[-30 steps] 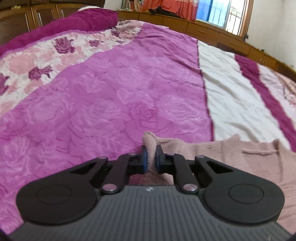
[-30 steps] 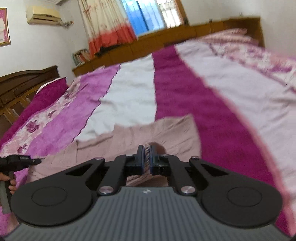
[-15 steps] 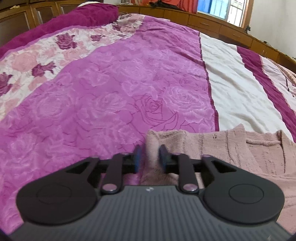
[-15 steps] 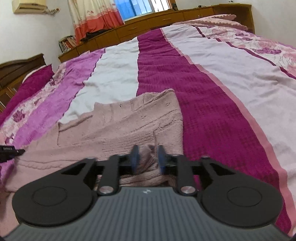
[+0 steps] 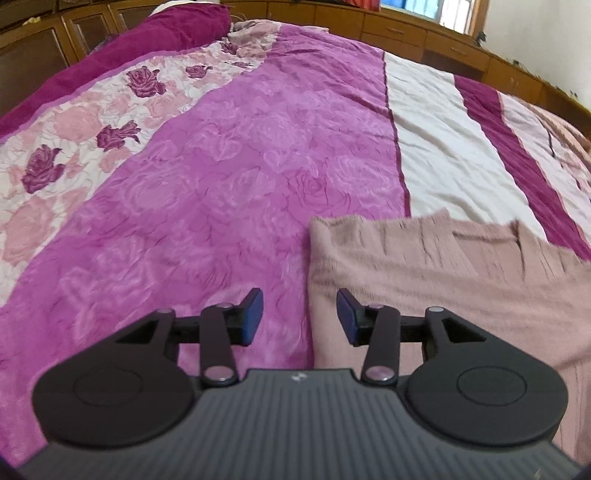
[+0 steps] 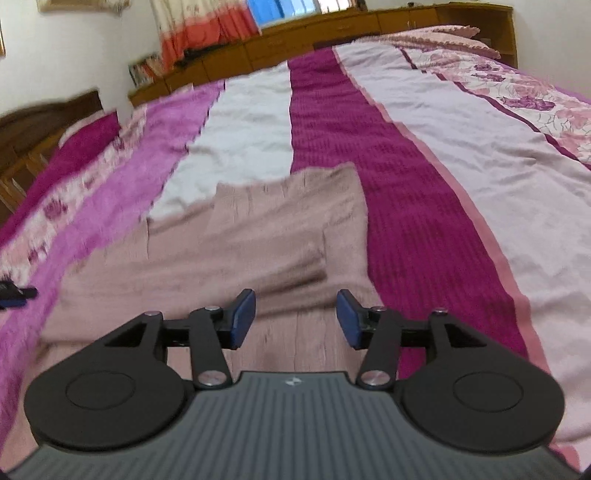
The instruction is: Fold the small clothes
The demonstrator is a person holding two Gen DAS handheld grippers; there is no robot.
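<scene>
Two grippers are in view, each with its jaws spread wide and nothing between the blue pads. We read no text on either body; each carries only a small pale emblem at the top of the ribbed grey housing, too small to identify.

The left gripper (image 5: 300, 314) sits over the left edge of the pink knitted sweater (image 5: 424, 273): its right fingertip is above the knit, its left fingertip above the magenta rose-embossed bedspread (image 5: 207, 192). The right gripper (image 6: 295, 319) sits over the near part of the sweater (image 6: 258, 240), close to its right edge.

The sweater lies flat on the bed as a folded, roughly rectangular block. The material is soft and fuzzy, with vertical rib lines. In the right wrist view a folded layer forms a shadowed crease across it.

The bedspread runs in lengthwise bands: floral print, embossed magenta, white, ribbed dark magenta, pale pink. We see open bedspread on both sides of the sweater and beyond its far edge. Wooden cabinets (image 6: 332, 29) border the far side of the bed
</scene>
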